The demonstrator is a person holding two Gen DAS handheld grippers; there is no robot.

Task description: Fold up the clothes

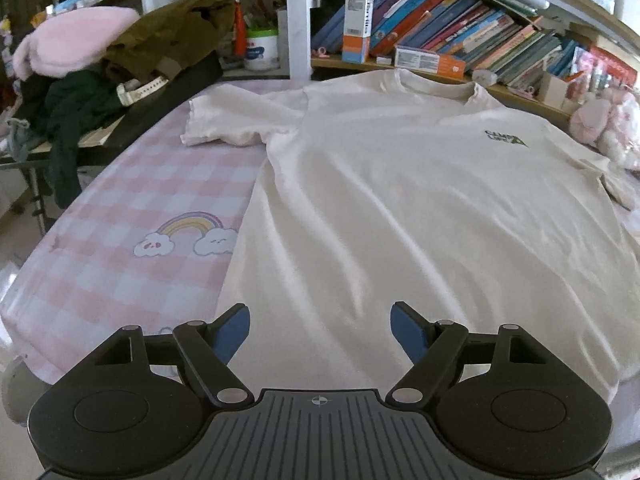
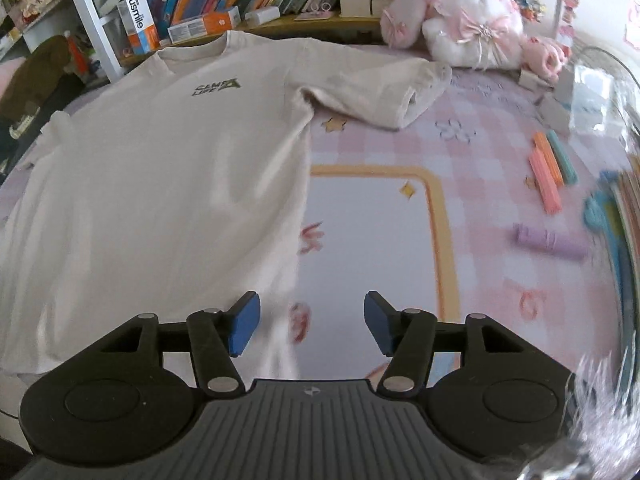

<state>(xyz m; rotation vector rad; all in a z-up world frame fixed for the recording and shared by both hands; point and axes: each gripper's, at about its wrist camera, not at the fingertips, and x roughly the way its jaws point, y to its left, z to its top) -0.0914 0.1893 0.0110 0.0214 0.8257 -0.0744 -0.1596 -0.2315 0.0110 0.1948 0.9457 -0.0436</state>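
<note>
Bedroom-type setup: pink checked sheet (image 1: 132,184) as the work surface, bookshelf (image 1: 460,36) crammed along the far edge, a heap of spare clothes (image 1: 120,56) off to my far left, a plush toy (image 2: 476,20) beyond my right gripper. The T-shirt (image 1: 400,200) lies face up and spread flat ahead of both grippers, collar away from me, hem toward me, presumably laid out that way so the side folds come first. My left gripper (image 1: 320,332) hangs over the hem on the shirt's left half, jaws wide, nothing between the pads, not touching cloth as far as I can tell. My right gripper (image 2: 312,322) sits at the shirt's right side seam: its left pad is over fabric, its right pad over bare sheet, so the shirt edge runs between the jaws. Jaws there are about half open and empty. The left sleeve (image 1: 236,120) is ahead-left of my left gripper, bunched slightly; the right sleeve (image 2: 384,92) is far ahead-right of my right one, spread out onto the sheet. Some pastel sticks (image 2: 548,172) lie well off to the right, clear of the fold area. My read: nothing folded yet. Grippers are staged low at the hem because the bottom corners are the natural grab points. The right view is blurred at its edge, so detail there is unreliable.
</note>
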